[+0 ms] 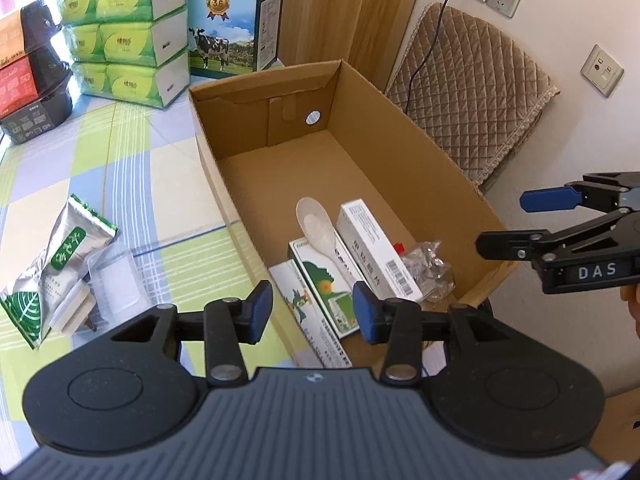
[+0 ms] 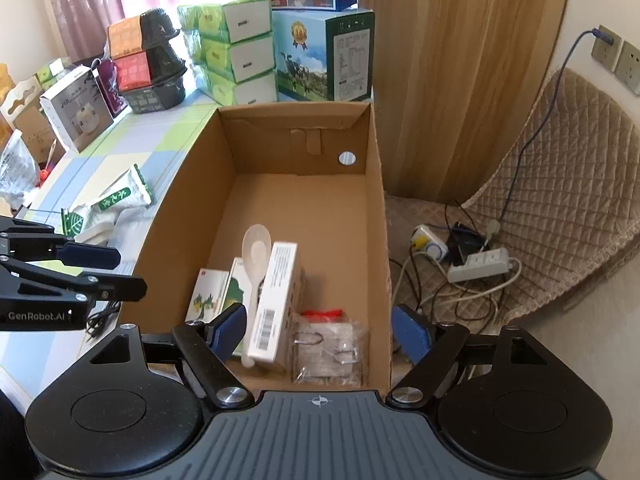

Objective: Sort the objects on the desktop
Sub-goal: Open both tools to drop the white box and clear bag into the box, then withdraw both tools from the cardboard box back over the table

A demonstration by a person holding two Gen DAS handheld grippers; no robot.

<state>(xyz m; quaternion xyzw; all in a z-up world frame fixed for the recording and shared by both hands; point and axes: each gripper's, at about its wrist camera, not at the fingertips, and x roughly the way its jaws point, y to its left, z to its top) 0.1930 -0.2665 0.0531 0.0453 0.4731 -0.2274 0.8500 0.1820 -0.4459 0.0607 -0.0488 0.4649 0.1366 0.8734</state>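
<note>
Both claws are spread apart and hold nothing. The left claw hangs over the near left wall of the cardboard box, and the right claw hangs over the near end of the same box. On the side of the left claw the words "GenRobot.AI" can be read from the right wrist view; on the right claw the letters "DAS" show in the left wrist view.

In the near part of the box lie a white rice spoon, a white carton with a barcode, two green-and-white cartons and a clear packet of metal hooks. The far part of the box is bare.

On the checked worktop, left of the box, lie a silver and green foil pouch with Chinese writing and, touching it, a clear plastic packet. At the far edge stand green tissue packs and a milk carton box with a cow and a "3.6" medal.
</note>
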